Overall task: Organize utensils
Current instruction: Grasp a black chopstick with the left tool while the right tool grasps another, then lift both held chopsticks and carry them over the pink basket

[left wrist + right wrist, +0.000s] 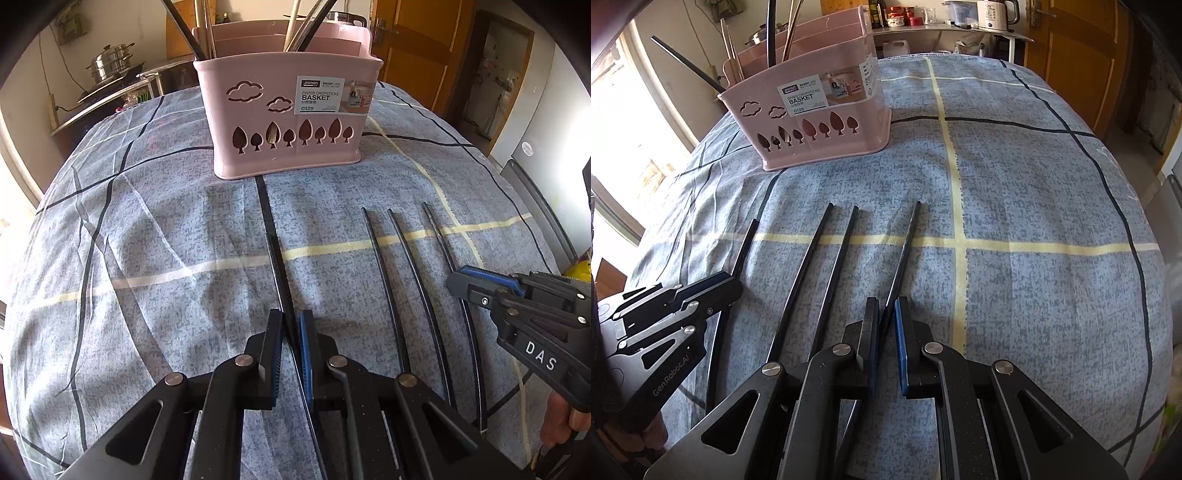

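Observation:
A pink divided chopstick basket [288,110] [812,122] stands upright at the far side of the table and holds several chopsticks. Several black chopsticks lie side by side on the blue cloth. My left gripper [291,325] is closed on the leftmost black chopstick [275,251], which lies between its pads. My right gripper [886,314] is closed on the rightmost black chopstick [905,247]. Two more black chopsticks [827,258] lie between them. Each gripper shows at the edge of the other's view: the right one [458,284], the left one [735,284].
The blue checked cloth [1034,192] covers a rounded table. A steel pot [110,61] sits on a stove at the far left. A shelf with a kettle [995,14] and jars is behind the table. A wooden door [1071,44] is at the right.

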### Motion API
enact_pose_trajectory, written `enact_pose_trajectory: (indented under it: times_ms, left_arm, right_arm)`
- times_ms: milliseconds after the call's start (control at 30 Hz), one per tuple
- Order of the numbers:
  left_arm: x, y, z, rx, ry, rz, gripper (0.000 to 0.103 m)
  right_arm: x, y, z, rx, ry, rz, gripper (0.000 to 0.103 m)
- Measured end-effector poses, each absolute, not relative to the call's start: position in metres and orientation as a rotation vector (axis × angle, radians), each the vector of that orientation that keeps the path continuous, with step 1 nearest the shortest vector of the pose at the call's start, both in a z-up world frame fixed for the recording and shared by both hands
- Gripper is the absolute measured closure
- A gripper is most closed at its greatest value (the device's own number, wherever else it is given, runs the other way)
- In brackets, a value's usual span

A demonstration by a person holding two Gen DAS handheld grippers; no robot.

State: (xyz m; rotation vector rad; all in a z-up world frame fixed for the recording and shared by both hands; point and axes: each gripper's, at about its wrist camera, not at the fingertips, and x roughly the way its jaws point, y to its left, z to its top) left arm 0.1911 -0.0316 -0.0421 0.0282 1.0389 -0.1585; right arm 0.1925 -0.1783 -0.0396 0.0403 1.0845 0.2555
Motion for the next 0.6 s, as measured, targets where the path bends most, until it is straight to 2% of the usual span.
enact_pose_trajectory:
  times_ms: [267, 600]
  left_arm:
    - [0.194, -0.020, -0.039, -0.054, 1.053, -0.170, 0.098]
    - [0.194, -0.006, 0.012, -0.109, 0.930, -0.224, 0.098]
  right_arm:
    - [0.193, -0.182, -0.037, 0.074, 1.072, 0.291, 0.096]
    - [0.192, -0.189, -0.001, 0.144, 0.962, 0.365, 0.098]
